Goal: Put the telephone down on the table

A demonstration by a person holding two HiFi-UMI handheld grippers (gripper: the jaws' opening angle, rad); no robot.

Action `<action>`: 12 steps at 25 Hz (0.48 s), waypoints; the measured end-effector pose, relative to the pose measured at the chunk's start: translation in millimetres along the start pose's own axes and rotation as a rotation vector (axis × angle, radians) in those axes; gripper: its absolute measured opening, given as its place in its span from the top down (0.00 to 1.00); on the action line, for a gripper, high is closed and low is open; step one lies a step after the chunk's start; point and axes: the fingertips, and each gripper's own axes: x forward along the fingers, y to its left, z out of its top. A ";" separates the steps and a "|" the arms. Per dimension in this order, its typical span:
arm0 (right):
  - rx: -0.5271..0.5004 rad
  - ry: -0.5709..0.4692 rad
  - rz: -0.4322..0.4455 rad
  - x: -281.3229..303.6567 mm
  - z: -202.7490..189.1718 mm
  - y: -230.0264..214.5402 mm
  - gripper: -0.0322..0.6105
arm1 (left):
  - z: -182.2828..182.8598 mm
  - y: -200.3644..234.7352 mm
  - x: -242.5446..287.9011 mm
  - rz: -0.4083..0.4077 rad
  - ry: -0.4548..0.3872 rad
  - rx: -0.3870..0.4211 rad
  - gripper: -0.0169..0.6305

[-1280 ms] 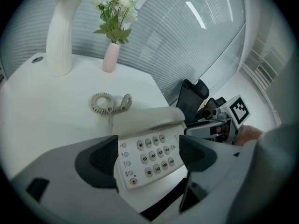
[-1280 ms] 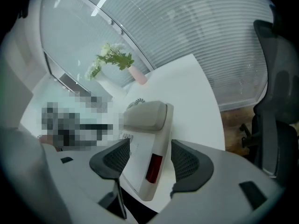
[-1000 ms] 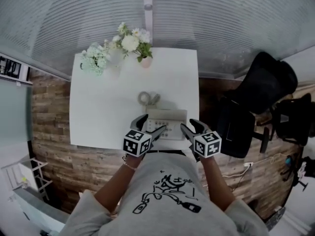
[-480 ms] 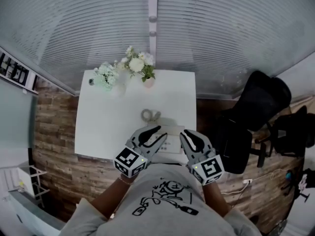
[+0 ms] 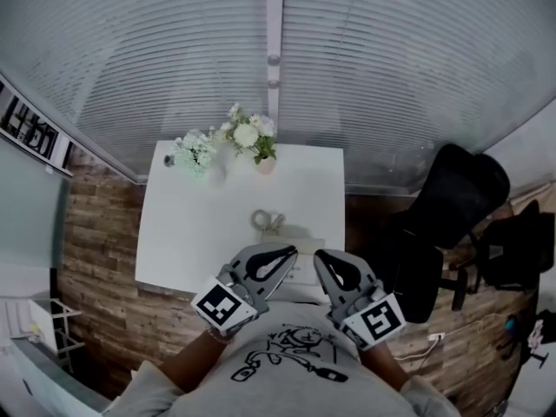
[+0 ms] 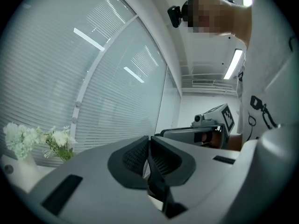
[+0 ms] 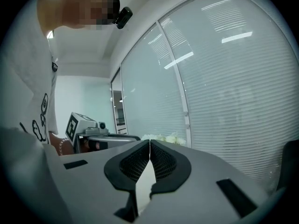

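The telephone [image 5: 306,252] lies on the white table [image 5: 182,233] near its front edge, seen only in part between the two grippers, with its coiled cord [image 5: 265,221] just behind it. The left gripper [image 5: 291,252] hangs above the table's near edge with its jaws pressed together and nothing between them. The right gripper [image 5: 319,256], just beside it, has its jaws together too and is likewise empty. Both are held in front of the person's chest, apart from the telephone. Two bunches of pale flowers [image 5: 246,135] stand at the far edge of the table, against the window blinds [image 5: 391,76]. A black chair [image 5: 452,198] stands to the right.
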 end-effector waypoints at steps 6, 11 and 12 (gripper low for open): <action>-0.003 -0.015 0.001 -1.3 7.3 2.4 0.89 | 9.2 -4.1 -1.5 0.008 -0.012 0.025 0.95; 0.000 -0.025 -0.007 -0.4 11.0 1.7 0.89 | 15.5 -6.6 -1.3 0.001 -0.023 0.029 0.95; 0.000 -0.026 -0.010 -0.9 11.1 1.1 0.89 | 16.2 -7.5 -1.0 -0.001 -0.025 0.029 0.95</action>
